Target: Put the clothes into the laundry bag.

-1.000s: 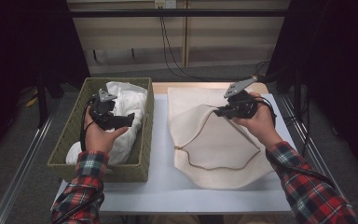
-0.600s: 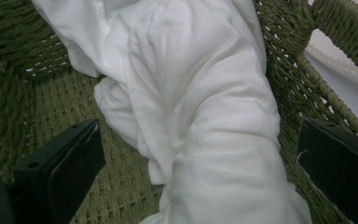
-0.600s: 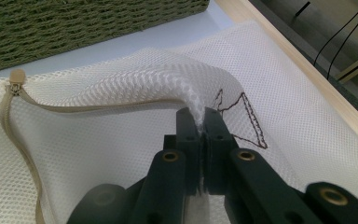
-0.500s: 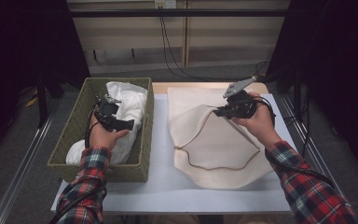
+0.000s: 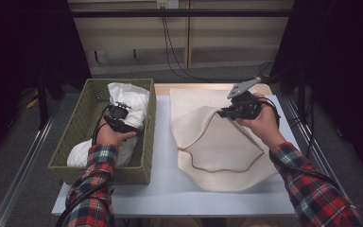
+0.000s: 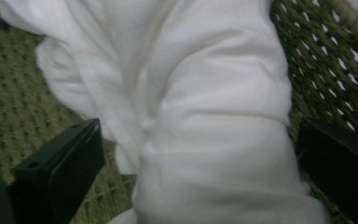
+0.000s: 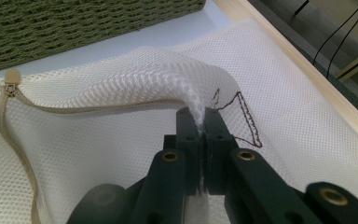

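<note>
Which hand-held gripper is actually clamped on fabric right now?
The right hand-held gripper, shut on the mesh laundry bag. The left hand-held gripper stands open around the white cloth.

White cloth bunched in basket; mesh bag unzipped, flap lifted.

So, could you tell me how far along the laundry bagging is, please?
Done: the mesh bag lies unzipped, its edge lifted in the shut right gripper. In hand: the left gripper, jaws open, straddles the white cloth in the basket. Left: gripping the cloth, bagging it, zipping up.
</note>
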A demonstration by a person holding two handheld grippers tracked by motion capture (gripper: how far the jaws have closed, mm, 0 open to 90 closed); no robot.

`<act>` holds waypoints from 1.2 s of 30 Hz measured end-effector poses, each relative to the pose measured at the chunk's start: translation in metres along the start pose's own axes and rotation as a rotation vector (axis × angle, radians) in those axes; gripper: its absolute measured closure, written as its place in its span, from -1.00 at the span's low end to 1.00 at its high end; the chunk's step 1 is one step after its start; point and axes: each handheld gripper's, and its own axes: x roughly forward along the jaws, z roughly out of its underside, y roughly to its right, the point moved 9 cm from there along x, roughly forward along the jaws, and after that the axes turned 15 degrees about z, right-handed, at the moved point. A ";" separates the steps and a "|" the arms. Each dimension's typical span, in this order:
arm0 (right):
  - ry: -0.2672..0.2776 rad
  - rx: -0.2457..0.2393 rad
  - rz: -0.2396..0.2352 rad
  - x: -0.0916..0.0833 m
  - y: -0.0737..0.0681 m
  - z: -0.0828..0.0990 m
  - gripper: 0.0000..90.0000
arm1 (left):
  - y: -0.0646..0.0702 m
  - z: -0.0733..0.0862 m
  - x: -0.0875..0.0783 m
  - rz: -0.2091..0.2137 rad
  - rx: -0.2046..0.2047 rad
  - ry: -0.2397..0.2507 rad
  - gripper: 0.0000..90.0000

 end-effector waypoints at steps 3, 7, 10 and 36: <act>0.000 -0.002 -0.009 0.000 -0.001 0.000 0.95 | 0.001 0.001 0.006 0.014 0.020 -0.016 -0.91; -0.001 -0.003 -0.011 0.001 -0.002 -0.001 0.95 | 0.000 0.006 0.010 0.031 -0.004 -0.031 -0.91; -0.005 -0.006 -0.005 0.001 -0.002 -0.001 0.95 | 0.000 0.009 0.015 0.041 0.011 -0.045 -0.90; -0.014 0.006 0.024 -0.004 0.005 0.008 0.96 | 0.004 0.020 0.023 0.071 0.009 -0.101 -0.18</act>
